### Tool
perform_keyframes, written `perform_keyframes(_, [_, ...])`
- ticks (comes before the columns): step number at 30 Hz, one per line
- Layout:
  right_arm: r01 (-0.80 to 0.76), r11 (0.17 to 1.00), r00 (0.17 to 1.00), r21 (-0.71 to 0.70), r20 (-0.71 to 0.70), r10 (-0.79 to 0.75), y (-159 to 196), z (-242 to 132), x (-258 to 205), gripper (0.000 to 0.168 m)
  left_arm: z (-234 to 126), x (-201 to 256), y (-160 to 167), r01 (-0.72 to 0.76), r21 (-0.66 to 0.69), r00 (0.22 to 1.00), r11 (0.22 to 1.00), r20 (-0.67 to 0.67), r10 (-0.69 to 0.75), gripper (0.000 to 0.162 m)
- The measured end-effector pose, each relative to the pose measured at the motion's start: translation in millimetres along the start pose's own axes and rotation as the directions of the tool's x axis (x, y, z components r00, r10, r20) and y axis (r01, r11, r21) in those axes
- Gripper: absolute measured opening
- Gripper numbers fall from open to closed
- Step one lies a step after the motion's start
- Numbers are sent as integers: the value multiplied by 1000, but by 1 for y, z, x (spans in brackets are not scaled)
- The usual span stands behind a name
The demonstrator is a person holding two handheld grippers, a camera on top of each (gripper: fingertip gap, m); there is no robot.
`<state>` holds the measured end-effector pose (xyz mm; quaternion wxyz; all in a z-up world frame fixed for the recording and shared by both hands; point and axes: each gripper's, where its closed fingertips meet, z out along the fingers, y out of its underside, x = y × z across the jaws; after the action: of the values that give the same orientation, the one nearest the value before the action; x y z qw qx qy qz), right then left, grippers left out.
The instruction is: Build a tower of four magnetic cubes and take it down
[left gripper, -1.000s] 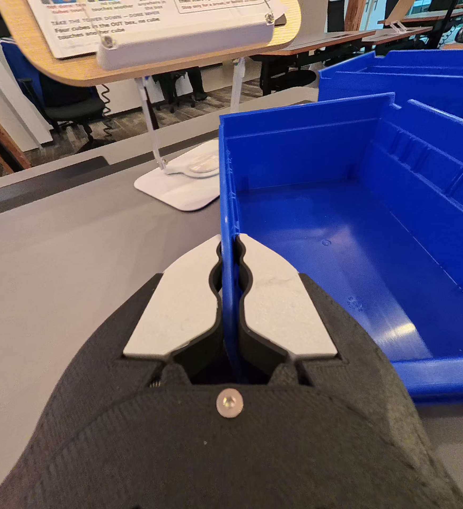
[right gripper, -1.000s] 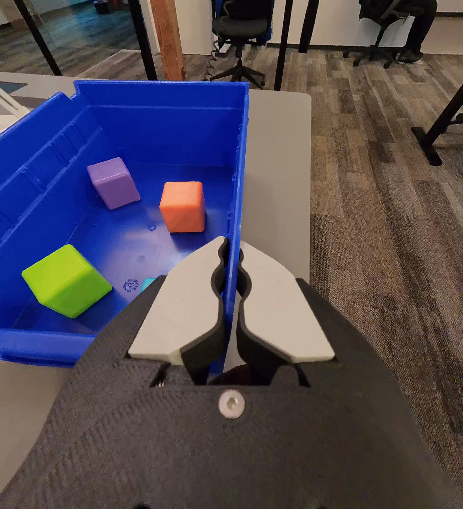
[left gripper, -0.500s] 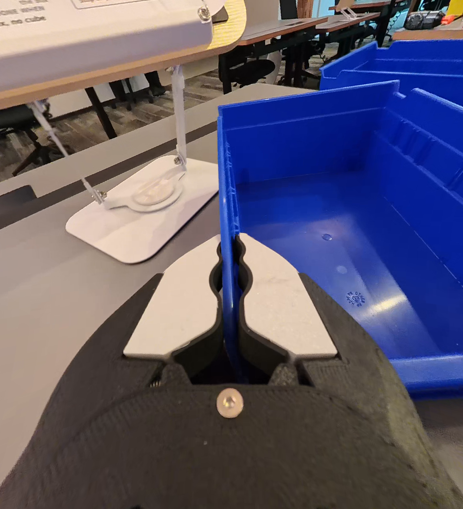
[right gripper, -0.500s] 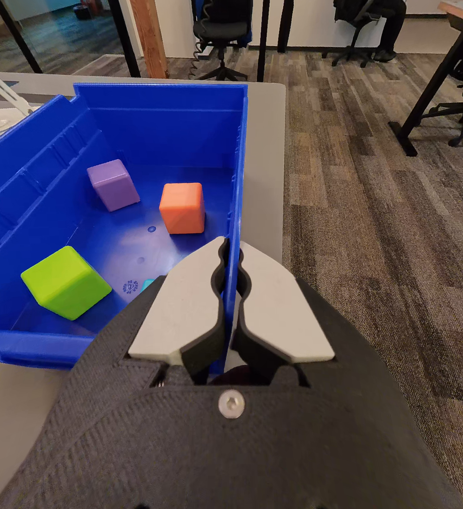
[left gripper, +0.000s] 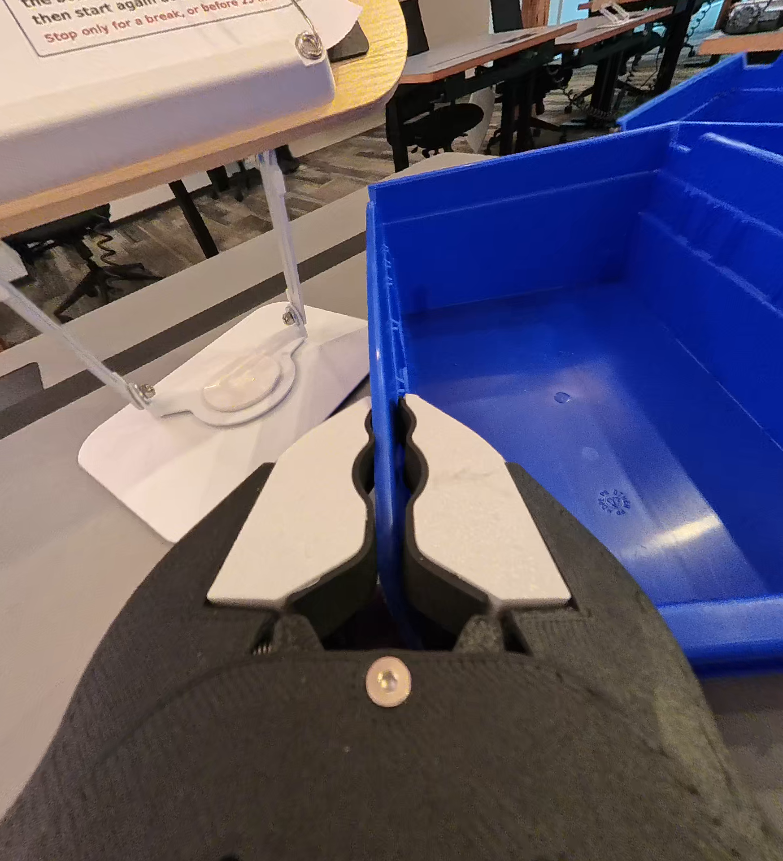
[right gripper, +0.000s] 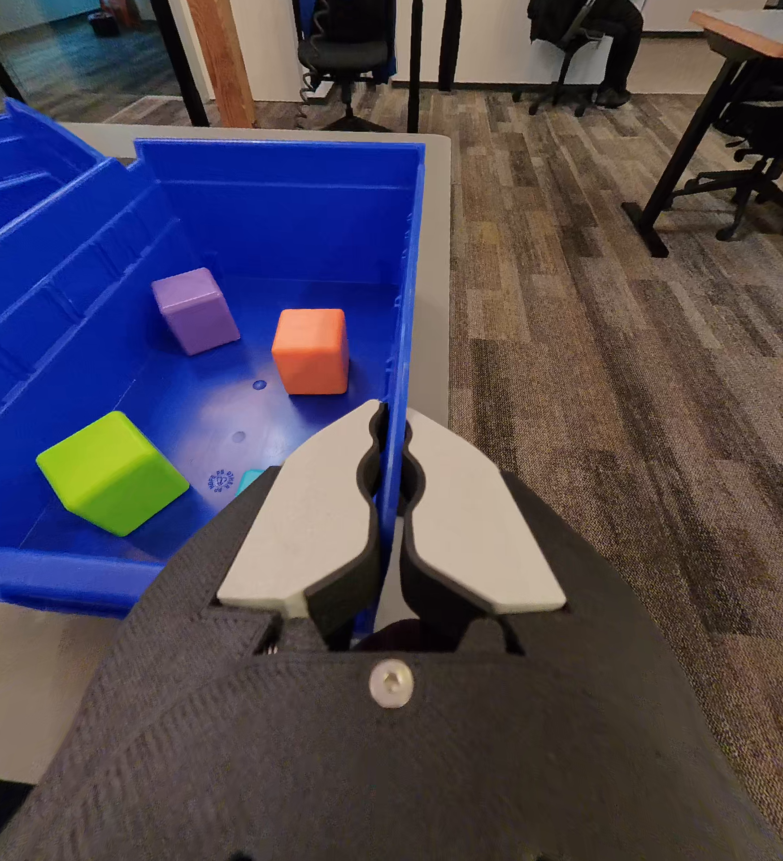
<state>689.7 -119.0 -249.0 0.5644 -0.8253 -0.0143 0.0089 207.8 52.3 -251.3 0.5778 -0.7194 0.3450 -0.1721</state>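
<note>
Left gripper [left gripper: 386, 410] pinches the bare blue bin's [left gripper: 566, 223] wall, right gripper [right gripper: 392, 412] pinches the other bin [right gripper: 287, 186], half-hiding a teal cube [right gripper: 249, 480] beside 3 others.

Four cubes [right gripper: 309, 350] in rt bin [right gripper: 282, 177]; one mostly hidden, prob. a cube.

The right gripper [right gripper: 392, 419] clamps the blue bin's [right gripper: 282, 223] right wall; purple [right gripper: 194, 310], orange [right gripper: 311, 350] and green [right gripper: 110, 473] cubes lie to its left
</note>
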Motion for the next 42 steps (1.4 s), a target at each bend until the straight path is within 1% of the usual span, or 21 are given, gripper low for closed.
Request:
perform_keyframes(2, [8,1000,1000,-2,-21,-8,1,-1,0,3,7,0,-2,18,0,1000,1000,2,-18,6])
perform_keyframes(5, [-6,1000,999,2,-34,6,1,-1,0,2,17,-1,-5,-11,-5,1000,1000,15,11,7])
perform_keyframes(7, [-7,1000,999,-2,-33,7,1,-1,0,2,23,-3,-6,10,-5,1000,1000,17,-10,7])
perform_keyframes(14, [-4,1000,998,-5,-66,3,0,1,1,3,45,-6,-12,30,-5,996,1000,90,-29,7])
perform_keyframes(18, [4,1000,995,-7,-102,-5,-1,3,3,3,58,-1,-17,19,7,996,1000,89,-20,7])
perform_keyframes(23, [-29,1000,993,3,-115,29,-4,9,5,3,64,-5,-18,31,13,995,999,90,-32,7])
perform_keyframes(28, [-24,1000,989,9,-149,25,-9,21,8,3,73,-7,-20,48,8,990,999,135,-48,7])
perform_keyframes(31, [-41,999,988,16,-152,43,-10,25,9,3,81,-5,-23,33,7,986,999,162,-34,7])
perform_keyframes(36, [-48,999,986,22,-161,51,-10,24,6,3,92,-6,-27,45,2,979,999,199,-44,8])
perform_keyframes(42, [-16,1000,985,23,-171,20,-8,19,-5,3,107,-7,-31,60,-3,964,998,259,-57,8])
